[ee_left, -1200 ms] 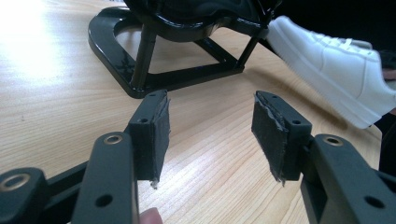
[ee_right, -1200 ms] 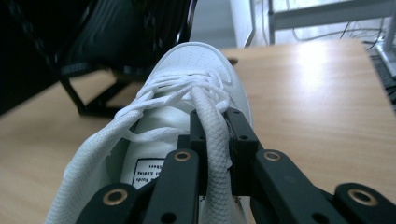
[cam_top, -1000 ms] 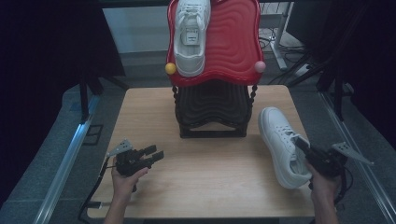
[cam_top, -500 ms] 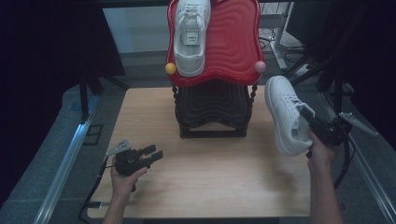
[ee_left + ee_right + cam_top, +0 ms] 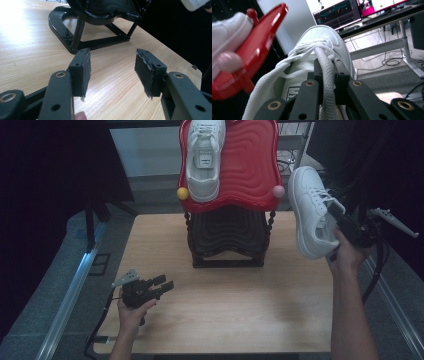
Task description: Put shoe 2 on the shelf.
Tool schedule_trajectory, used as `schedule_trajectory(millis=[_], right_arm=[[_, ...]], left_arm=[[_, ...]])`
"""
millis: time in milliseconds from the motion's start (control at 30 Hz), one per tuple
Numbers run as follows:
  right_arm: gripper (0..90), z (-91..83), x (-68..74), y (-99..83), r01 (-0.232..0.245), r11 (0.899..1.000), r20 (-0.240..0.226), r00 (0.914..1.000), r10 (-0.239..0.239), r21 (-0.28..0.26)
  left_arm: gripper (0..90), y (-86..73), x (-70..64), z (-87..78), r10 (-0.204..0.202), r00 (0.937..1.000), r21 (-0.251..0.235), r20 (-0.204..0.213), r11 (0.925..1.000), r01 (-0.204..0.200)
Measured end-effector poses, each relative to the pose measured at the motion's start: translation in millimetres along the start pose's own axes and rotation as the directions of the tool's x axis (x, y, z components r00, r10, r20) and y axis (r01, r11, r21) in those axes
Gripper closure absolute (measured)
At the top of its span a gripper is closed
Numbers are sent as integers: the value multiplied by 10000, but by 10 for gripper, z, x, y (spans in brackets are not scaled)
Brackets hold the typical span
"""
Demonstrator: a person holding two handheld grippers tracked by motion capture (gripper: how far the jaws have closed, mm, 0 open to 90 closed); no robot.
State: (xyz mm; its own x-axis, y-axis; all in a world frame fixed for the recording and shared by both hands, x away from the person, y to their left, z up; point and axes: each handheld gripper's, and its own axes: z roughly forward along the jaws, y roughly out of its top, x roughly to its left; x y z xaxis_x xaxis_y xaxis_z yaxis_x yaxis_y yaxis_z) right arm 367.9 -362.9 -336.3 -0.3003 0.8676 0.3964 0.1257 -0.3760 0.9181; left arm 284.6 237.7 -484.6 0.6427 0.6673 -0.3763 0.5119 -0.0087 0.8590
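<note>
A red tray [image 5: 247, 165] with a wavy surface stands tilted on a black stand [image 5: 227, 237] at the far middle of the tabletop [image 5: 235, 315]. One white shoe [image 5: 204, 157] lies on the tray's left half, toe up, its heel just above a yellow ball [image 5: 183, 193] at the tray's lower left corner; a pink ball [image 5: 278, 191] sits at the lower right corner, and the tray's right half is bare.

The tabletop is pale wood. Dark curtains flank it. In the right gripper view, monitors [image 5: 352, 12] on a desk and floor cables show beyond.

The right gripper [image 5: 345, 222] is held in the air off the tabletop's right edge, just right of the tray. Its jaws are closed on the collar of a second shoe [image 5: 312, 212], which hangs toe up beside the pink ball, apart from the tray. In the right gripper view the right gripper [image 5: 328, 75] pinches the white fabric between its pads.

The left gripper [image 5: 162, 284] rests low over the near left tabletop in the person's left hand [image 5: 134, 312], well apart from both shoes. In its own view the left gripper [image 5: 112, 67] has its jaws wide apart with nothing between them, pointing toward the stand's base [image 5: 75, 37].
</note>
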Motion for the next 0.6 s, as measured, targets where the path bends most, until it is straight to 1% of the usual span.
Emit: schedule_trajectory(millis=[133,167,233,367,433,500,600], right_arm=[[836,47,128,133,54,9998,67,10000,-52,-180],[836,58,159,172,36,9998,63,10000,-35,-197],[836,93,216,265,-4,9995,15,10000,5,-331],[835,147,317,448,-45,9986,39,10000,47,-523],[835,155,369,519,4,9983,59,10000,0,-590],[835,160,424,591,171,9974,37,9998,-169,-702],[835,159,493,667,148,9969,-72,9999,-154,-768]], left_arm=[[471,-6,-3,14,49,10000,70,-11,10000,-49],[471,-6,-9,15,-20,10000,39,-2,10000,20],[471,3,-7,2,46,10000,14,40,10000,-46],[471,18,-6,-17,6,10000,-106,64,9999,-6],[471,13,-2,-4,50,10000,-55,81,10000,-50],[471,4,-6,19,27,9999,8,157,10000,-27],[471,7,-15,38,64,9998,58,199,10000,-65]])
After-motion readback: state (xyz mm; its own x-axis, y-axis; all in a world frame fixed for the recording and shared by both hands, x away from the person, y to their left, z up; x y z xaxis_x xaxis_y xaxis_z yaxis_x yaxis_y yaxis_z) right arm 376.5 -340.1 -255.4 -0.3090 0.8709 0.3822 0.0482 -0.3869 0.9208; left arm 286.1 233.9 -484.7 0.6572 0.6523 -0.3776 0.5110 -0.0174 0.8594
